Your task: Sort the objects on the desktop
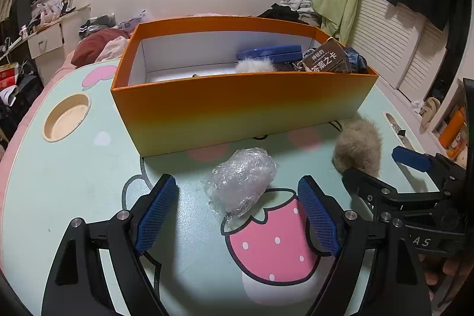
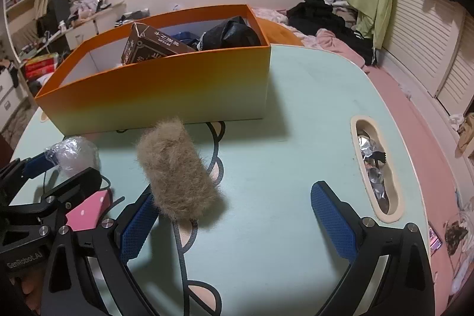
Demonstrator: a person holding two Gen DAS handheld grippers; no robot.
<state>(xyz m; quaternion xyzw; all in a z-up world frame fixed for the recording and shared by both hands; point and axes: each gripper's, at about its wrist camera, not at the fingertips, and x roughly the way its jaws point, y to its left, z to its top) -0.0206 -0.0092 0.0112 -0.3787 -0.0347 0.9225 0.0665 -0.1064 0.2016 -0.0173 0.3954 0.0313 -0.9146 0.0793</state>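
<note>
on the mint tabletop (image 1: 74,191), in front of the orange box (image 1: 237,111), two items are left unsorted. at left, the plastic-wrapped bundle (image 1: 241,181) is framed by the left gripper (image 1: 240,215), whose jaws are spread wide with no pad contact. it is judged light, crinkly and slippery; a grip across its middle is advised. at right, the furry roll (image 2: 177,171) is brushed by one pad of the right gripper (image 2: 237,221), also wide and empty. it is judged soft, light and compressible; a mid-body grip is advised.
</note>
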